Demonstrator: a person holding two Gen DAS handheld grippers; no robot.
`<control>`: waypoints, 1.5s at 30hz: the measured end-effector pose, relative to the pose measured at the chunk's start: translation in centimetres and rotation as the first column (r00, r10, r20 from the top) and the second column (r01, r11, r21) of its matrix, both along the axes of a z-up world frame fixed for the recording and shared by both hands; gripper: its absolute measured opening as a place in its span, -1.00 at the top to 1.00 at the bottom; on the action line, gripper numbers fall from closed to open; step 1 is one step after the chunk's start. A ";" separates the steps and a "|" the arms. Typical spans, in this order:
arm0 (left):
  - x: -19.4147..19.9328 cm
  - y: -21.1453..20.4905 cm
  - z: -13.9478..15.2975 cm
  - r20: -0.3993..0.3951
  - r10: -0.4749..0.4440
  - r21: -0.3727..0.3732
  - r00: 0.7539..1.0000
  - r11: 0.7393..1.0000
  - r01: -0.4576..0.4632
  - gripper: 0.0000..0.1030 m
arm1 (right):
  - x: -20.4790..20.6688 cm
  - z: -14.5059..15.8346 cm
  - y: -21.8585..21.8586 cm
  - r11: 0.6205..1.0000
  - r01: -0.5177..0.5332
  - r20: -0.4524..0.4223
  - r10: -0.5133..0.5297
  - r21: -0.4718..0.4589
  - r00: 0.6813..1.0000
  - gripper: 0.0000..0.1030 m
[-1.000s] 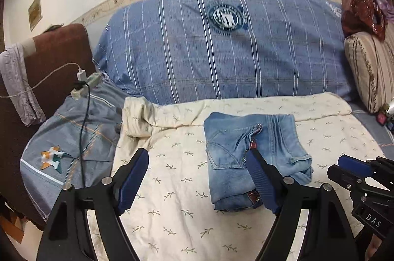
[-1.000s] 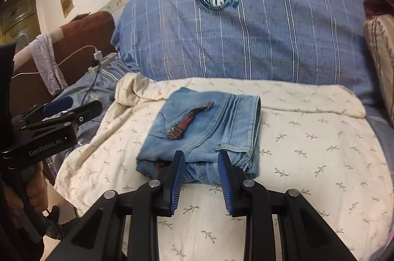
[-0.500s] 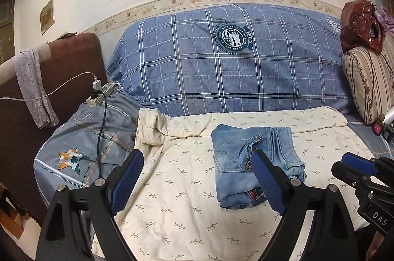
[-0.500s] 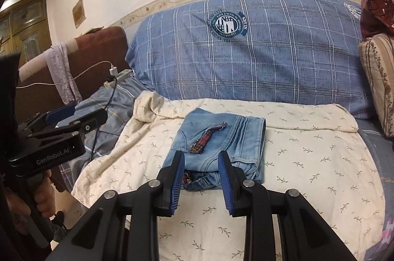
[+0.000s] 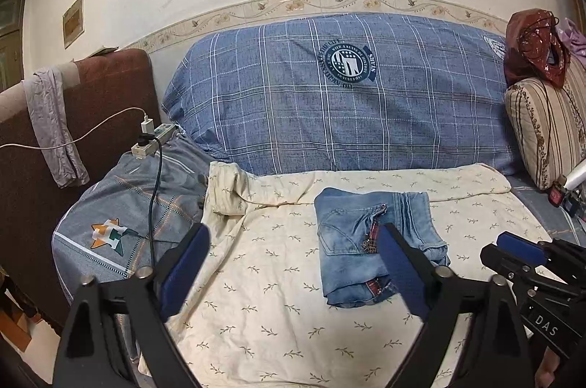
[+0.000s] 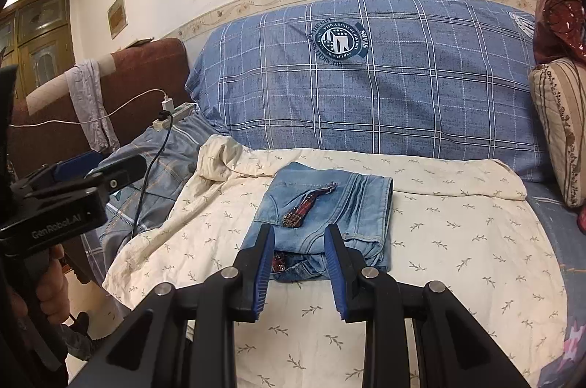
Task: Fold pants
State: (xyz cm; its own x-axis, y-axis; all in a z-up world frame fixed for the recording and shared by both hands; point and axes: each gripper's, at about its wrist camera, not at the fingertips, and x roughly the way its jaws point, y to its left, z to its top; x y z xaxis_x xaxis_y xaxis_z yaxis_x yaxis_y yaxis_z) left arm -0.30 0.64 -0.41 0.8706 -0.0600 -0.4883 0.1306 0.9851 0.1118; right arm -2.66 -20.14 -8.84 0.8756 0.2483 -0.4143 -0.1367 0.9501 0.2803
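Observation:
A pair of light blue jeans (image 5: pixel 366 241) lies folded into a compact rectangle on the cream leaf-print sheet (image 5: pixel 274 307); it also shows in the right wrist view (image 6: pixel 329 208), with a red plaid lining showing at the fly. My left gripper (image 5: pixel 293 263) is wide open and empty, held back from the jeans on their left. My right gripper (image 6: pixel 298 263) is open and empty, just short of the jeans' near edge, not touching them. The right gripper shows at the right edge of the left wrist view (image 5: pixel 527 263), and the left gripper at the left of the right wrist view (image 6: pixel 73 190).
A big blue plaid cushion (image 5: pixel 348 95) backs the sofa. A power strip with cables (image 5: pixel 152 139) lies on a grey-blue cover at left, by a brown armrest (image 5: pixel 55 131). A striped pillow (image 5: pixel 545 128) and a dark red bag (image 5: pixel 534 47) sit at right.
Both grippers have pulled back from the folded jeans, which now look smaller and farther. The right gripper's jaws have spread a little. The jeans lie unmoved.

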 end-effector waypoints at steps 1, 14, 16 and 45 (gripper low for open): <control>-0.1 0.2 0.1 0.011 0.000 -0.005 1.000 1.000 0.000 -0.95 | 0.0 0.0 0.0 1.000 0.000 0.000 0.000 0.000 1.000 0.39; -0.9 1.1 0.4 0.034 0.015 0.002 0.999 1.000 -0.015 -0.95 | 0.1 0.2 0.7 1.000 -0.001 0.006 0.001 -0.006 1.000 0.39; -0.9 1.2 0.4 0.027 0.015 -0.004 1.000 1.000 -0.015 -0.95 | 0.1 0.3 0.7 1.000 -0.004 0.006 0.004 -0.006 1.000 0.39; 0.3 1.9 -2.1 -0.100 -0.001 -0.054 0.995 0.999 -0.004 -0.95 | 0.4 -1.6 1.5 1.000 -0.010 -0.044 0.009 -0.026 0.999 0.39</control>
State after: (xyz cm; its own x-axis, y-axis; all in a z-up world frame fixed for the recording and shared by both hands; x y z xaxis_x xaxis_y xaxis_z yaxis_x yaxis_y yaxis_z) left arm 0.04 2.56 -2.53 0.8176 -0.0878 -0.5690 0.1372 0.9895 0.0445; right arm -2.24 -18.64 -10.43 0.8543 0.2446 -0.4586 -0.1336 0.9560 0.2611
